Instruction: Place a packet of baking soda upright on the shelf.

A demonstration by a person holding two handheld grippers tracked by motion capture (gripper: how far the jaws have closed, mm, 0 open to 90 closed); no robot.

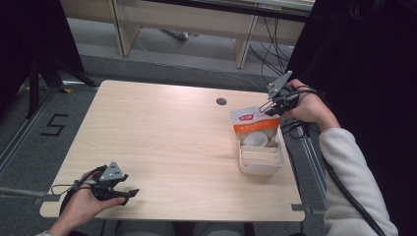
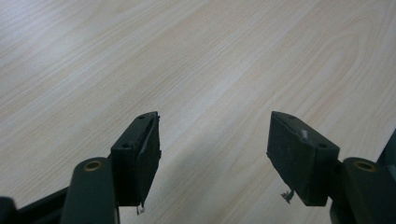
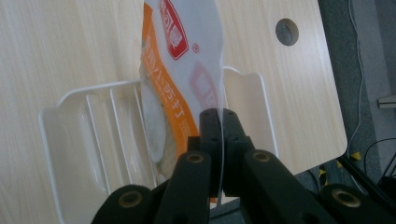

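A light wooden table [image 1: 167, 132] has a white rack [image 1: 261, 162] near its right edge. The right gripper [image 1: 273, 106] has its jaws clamped on the top edge of a snack bag [image 1: 255, 129], standing it in the rack's far slot. Next it probably needs to let go gently. The left gripper [image 1: 129, 194] waits nearby, jaws wide apart, holding nothing.

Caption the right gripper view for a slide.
Right tongs shut on the edge of an orange-and-white snack pouch standing in a white divided rack.

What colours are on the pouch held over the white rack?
The pouch is white and orange with a red logo, clearest in the right gripper view.
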